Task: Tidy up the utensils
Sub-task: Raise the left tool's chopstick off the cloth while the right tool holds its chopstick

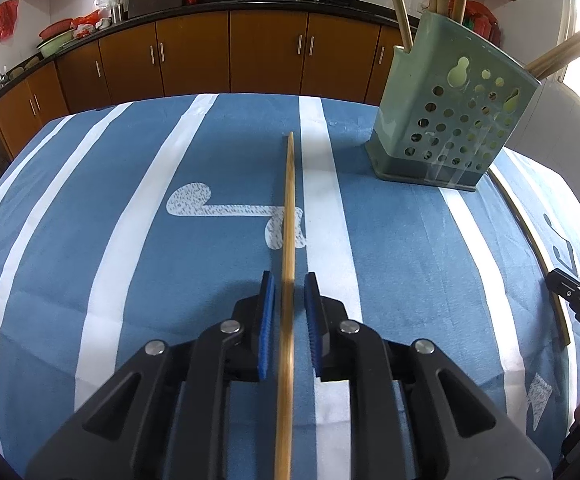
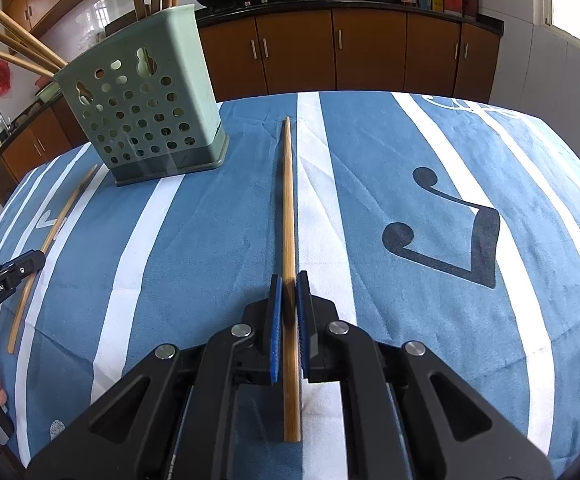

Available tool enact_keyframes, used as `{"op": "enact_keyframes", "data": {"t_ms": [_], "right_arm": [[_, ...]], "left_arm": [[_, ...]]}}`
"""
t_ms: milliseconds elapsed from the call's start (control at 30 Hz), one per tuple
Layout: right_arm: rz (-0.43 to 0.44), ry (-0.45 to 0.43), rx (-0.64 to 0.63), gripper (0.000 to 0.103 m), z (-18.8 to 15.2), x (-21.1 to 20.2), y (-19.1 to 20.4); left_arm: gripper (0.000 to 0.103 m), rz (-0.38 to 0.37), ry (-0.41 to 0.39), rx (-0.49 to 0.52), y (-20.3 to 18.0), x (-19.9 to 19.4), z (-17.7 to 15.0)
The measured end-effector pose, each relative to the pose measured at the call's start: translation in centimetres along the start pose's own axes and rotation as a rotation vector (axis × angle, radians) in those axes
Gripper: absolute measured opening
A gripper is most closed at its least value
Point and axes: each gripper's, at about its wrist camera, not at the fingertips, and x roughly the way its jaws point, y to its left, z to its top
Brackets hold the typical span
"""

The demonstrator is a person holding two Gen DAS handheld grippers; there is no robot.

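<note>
On our left, the left tool [image 1: 290, 300] straddles a bamboo chopstick [image 1: 288, 208] lying on the blue striped cloth [image 1: 129, 240] of the counter, its blue pads spread with gaps either side, so released. Between our tools stands the green perforated holder [image 2: 145, 116] with chopsticks already in it. On our right, the right tool [image 2: 290, 304] is clenched on a second chopstick [image 2: 288, 200], its far tip pointing away.

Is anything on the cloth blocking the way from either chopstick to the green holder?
Nothing visible does. The left gripper straddles one chopstick, the right gripper another chopstick; between each and the green holder lies only bare tablecloth. Chopsticks already in the holder crowd its top.
</note>
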Motion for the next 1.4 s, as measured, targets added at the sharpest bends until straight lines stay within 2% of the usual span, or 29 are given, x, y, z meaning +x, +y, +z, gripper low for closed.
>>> {"op": "enact_keyframes", "data": {"t_ms": [167,1400], "right_arm": [[-0.006,0.000,-0.006,0.009,-0.01,0.00,0.01],[0.000,0.000,-0.004,0.009,0.02,0.01,-0.13]], "left_arm": [[0.017,-0.028,-0.002,-0.023,0.49,-0.01,-0.04],[0.018,-0.037,-0.003,-0.031,0.57,-0.16,-0.04]]}}
